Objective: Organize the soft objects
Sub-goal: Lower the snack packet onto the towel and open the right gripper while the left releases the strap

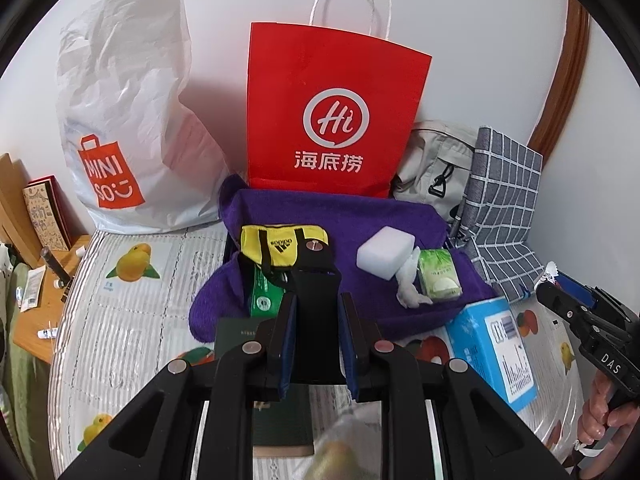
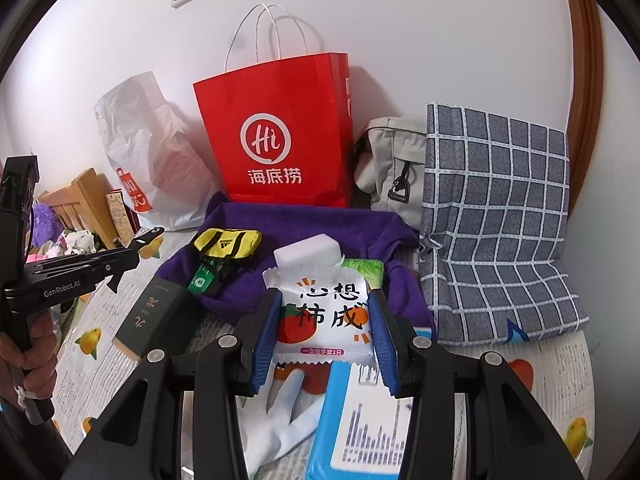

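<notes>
My left gripper [image 1: 317,300] is shut on a flat black strap-like piece [image 1: 314,280] with a metal stud at its top, held over the purple towel [image 1: 384,216]. On the towel lie a yellow mini bag [image 1: 280,246], a white sponge block [image 1: 386,254], a green tissue pack [image 1: 438,274] and a green packet [image 1: 264,296]. My right gripper [image 2: 325,294] is shut on a white packet with a tomato print [image 2: 324,316], above a white glove [image 2: 280,412] and a blue box [image 2: 360,420].
A red paper bag [image 1: 332,120] and a white plastic bag [image 1: 128,128] stand against the wall. A beige bag [image 2: 392,160] and a grey checked cushion [image 2: 496,216] lie at the right. A dark green book [image 2: 156,320] rests on the fruit-print bed cover [image 1: 132,320].
</notes>
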Demonstrator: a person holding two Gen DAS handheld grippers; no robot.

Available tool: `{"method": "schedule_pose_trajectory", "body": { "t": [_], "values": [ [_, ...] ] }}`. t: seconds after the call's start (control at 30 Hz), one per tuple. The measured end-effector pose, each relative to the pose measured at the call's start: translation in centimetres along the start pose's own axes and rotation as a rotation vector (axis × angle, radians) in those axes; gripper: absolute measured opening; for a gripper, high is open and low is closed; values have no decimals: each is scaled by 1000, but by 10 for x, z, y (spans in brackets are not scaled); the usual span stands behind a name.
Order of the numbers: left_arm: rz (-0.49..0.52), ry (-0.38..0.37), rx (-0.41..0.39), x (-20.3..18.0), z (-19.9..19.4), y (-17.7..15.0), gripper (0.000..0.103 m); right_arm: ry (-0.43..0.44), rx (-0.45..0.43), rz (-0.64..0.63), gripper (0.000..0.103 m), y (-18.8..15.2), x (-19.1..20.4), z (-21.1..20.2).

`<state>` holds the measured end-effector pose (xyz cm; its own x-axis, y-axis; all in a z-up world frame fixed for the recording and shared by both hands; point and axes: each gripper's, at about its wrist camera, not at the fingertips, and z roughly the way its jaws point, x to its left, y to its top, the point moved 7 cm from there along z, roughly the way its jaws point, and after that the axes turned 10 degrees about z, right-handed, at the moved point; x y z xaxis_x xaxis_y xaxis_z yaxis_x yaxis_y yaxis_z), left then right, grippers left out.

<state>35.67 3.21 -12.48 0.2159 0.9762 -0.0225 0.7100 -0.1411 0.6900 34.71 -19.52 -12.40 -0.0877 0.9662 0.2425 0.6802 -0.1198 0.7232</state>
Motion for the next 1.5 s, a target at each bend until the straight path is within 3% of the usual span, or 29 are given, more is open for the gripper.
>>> {"method": "schedule_pose_trajectory", "body": {
  "t": [0.7, 1.03, 1.13, 1.5],
  "values": [
    [12, 41, -29, 11, 37, 58, 20, 91, -29, 32, 44, 68, 10, 48],
    [-20, 37, 32, 26, 85, 59, 20, 91, 65, 15, 44, 57, -2, 99],
    [-16, 28, 50, 26, 93, 55, 20, 89, 129, 28, 44, 46, -8, 121],
    [-15, 2, 156, 24, 132, 37, 20, -34, 265, 24, 44, 14, -31, 173]
  ]
}}
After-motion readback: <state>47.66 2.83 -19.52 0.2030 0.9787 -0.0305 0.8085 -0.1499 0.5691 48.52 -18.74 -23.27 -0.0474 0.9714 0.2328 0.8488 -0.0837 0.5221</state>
